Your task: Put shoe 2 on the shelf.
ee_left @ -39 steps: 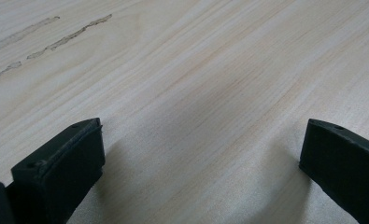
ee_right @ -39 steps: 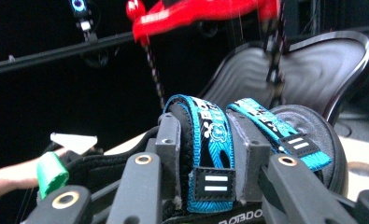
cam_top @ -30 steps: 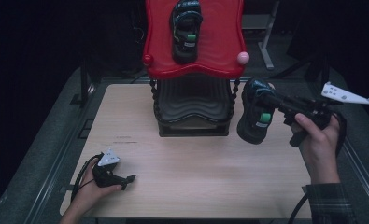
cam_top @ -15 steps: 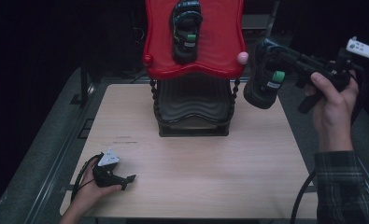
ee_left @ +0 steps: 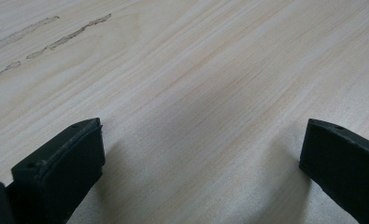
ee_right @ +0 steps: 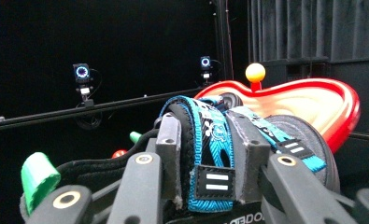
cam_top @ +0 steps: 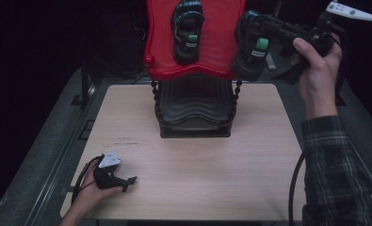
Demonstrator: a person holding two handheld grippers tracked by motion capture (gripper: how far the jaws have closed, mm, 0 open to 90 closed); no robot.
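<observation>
my right gripper (cam_top: 263, 40) is up in the air at the far right of the table (cam_top: 212, 165), level with the red tray (cam_top: 221, 28) on top of the black stand (cam_top: 193, 110). its 2 jaws are clamped on a black sandal (cam_top: 250, 47), pressing on the blue patterned strap (ee_right: 210, 140) from both sides; in the right gripper view the strap sits squeezed between the 2 pads (ee_right: 169, 140) right ahead of the camera. the sandal hangs from the jaw tips, sole turned toward the tray, with a green tab (cam_top: 262, 44) showing on its near side. it is just beside the tray's right edge, and i cannot tell whether it touches the rim. beyond the jaws, in the right gripper view, the tray curves away to the right with an orange ball (ee_right: 255, 73) standing on its far corner.

a 2nd black sandal (cam_top: 188, 30) already lies on the tray, well to the left of the held 1, toe pointing away from me.

my left gripper (cam_top: 122, 182) rests low on the near left part of the table, well apart from the stand and both sandals. its jaws stand wide open with bare wood between them; in the left gripper view the 2 black pads (ee_left: 60, 168) sit at either side with nothing in the gap, and a few faint scuff marks (ee_left: 56, 35) lie on the wood ahead and to the left.
</observation>
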